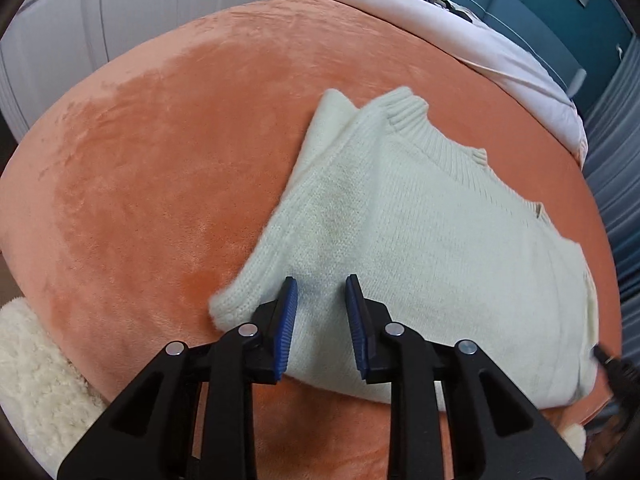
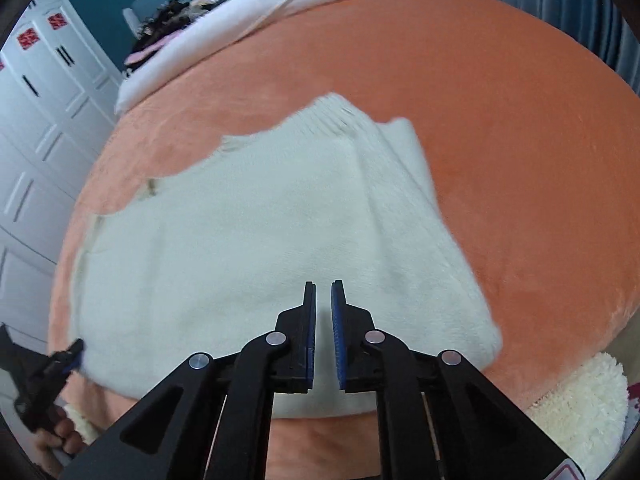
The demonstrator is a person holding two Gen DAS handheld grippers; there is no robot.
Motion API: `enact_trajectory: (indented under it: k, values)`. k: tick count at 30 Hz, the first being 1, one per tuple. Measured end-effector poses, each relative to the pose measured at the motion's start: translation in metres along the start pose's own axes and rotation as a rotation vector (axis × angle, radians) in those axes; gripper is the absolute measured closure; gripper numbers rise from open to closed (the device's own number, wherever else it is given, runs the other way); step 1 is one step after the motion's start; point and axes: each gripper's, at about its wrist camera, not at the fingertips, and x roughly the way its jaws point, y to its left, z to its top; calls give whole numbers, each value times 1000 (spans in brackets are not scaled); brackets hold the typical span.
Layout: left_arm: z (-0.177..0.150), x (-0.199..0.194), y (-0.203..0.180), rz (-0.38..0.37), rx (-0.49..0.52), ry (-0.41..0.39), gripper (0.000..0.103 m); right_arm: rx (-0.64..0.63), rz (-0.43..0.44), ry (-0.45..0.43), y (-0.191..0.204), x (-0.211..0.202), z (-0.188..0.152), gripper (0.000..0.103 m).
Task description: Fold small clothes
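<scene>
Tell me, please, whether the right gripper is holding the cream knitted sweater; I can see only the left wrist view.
Observer: No. The right gripper hovers above the cream knitted sweater with only a narrow gap between its jaws and no cloth in it.
Operator: Thank you. How does the sweater's corner on that side lie?
Observer: That corner lies flat on the orange plush blanket, off to the right of the gripper.
Operator: And how does my left gripper look from there?
Observer: The left gripper has its tips at the sweater's opposite edge. The picture is too blurred to tell whether they touch the cloth.
</scene>
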Motion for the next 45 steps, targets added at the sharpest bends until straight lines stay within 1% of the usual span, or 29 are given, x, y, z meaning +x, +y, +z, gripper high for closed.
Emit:
enact_trajectory:
  k: [2, 5, 7, 9, 10, 11, 12, 14, 15, 17, 18, 19, 20, 23, 25, 28, 29, 30, 31, 33, 35, 37, 39, 40, 41, 42, 43, 44, 45]
  values:
    - [-2, 0, 2, -5, -7, -4, 78, -80, 69, -9, 36, -7, 8, 93]
    - [0, 0, 3, -6, -28, 5, 78, -192, 176, 12, 95, 7, 11, 93]
    - [0, 2, 4, -16, -29, 8, 78, -271, 178, 71, 126, 38, 7, 93]
    - [-1, 2, 7, -30, -30, 6, 78, -341, 120, 211, 143, 88, -11, 94]
    - [-1, 3, 9, -36, -29, 4, 78, -359, 107, 192, 147, 98, -13, 95]
    - [-2, 3, 9, -42, -27, 2, 78, -364, 97, 186, 153, 92, -11, 94]
    - [-2, 2, 10, -48, -25, 2, 78, -354, 91, 201, 156, 84, -5, 94]
    - [-4, 1, 11, -53, -20, -2, 78, -303, 166, 172, 161, 61, 5, 96]
    - [-4, 1, 11, -54, -21, -5, 78, -306, 188, 149, 163, 55, 7, 97]
    - [-4, 1, 11, -57, -31, -8, 78, -358, 128, 148, 168, 61, 5, 97]
    - [-4, 1, 11, -62, -37, -7, 78, -387, 77, 192, 168, 78, -1, 100]
    - [-4, 1, 12, -67, -42, -2, 78, -403, 58, 222, 165, 99, -5, 103]
    - [-3, 1, 13, -75, -46, 1, 78, -401, 78, 190, 161, 103, -10, 103]
    - [-1, 1, 16, -93, -64, 15, 78, -303, 93, 220, 160, 95, 1, 99]
    - [-1, 2, 15, -87, -61, 16, 78, -285, 122, 187, 166, 82, 9, 100]
    - [-1, 2, 10, -67, -42, 14, 78, -342, 45, 123, 181, 78, 25, 100]
    - [-1, 2, 10, -67, -39, 13, 78, -334, 27, 137, 181, 90, 29, 100]
    - [-1, 2, 11, -70, -40, 14, 78, -312, 7, 174, 176, 109, 32, 103]
    - [-1, 3, 12, -73, -40, 15, 78, -290, 22, 196, 166, 128, 33, 103]
    - [0, 3, 11, -71, -39, 17, 78, -245, 71, 191, 156, 136, 35, 103]
    - [-1, 2, 11, -69, -37, 18, 78, -192, 82, 217, 154, 127, 40, 103]
    - [-1, 2, 10, -70, -38, 17, 78, -183, 110, 203, 156, 111, 41, 100]
    - [0, -2, 11, -82, -51, 17, 78, -183, 147, 176, 157, 91, 36, 100]
    - [1, -6, 12, -97, -73, 16, 74, -180, 164, 169, 156, 83, 31, 100]
    - [2, -13, 13, -118, -100, 6, 61, -182, 172, 171, 154, 77, 26, 100]
    - [5, -23, 16, -140, -131, -24, 52, -192, 164, 182, 153, 77, 21, 100]
    - [8, -32, 19, -149, -151, -61, 37, -210, 137, 200, 152, 83, 15, 100]
    - [14, -39, 22, -131, -167, -97, 24, -221, 115, 222, 149, 91, 9, 102]
    - [19, -41, 26, -110, -184, -114, 19, -218, 126, 221, 144, 97, 3, 103]
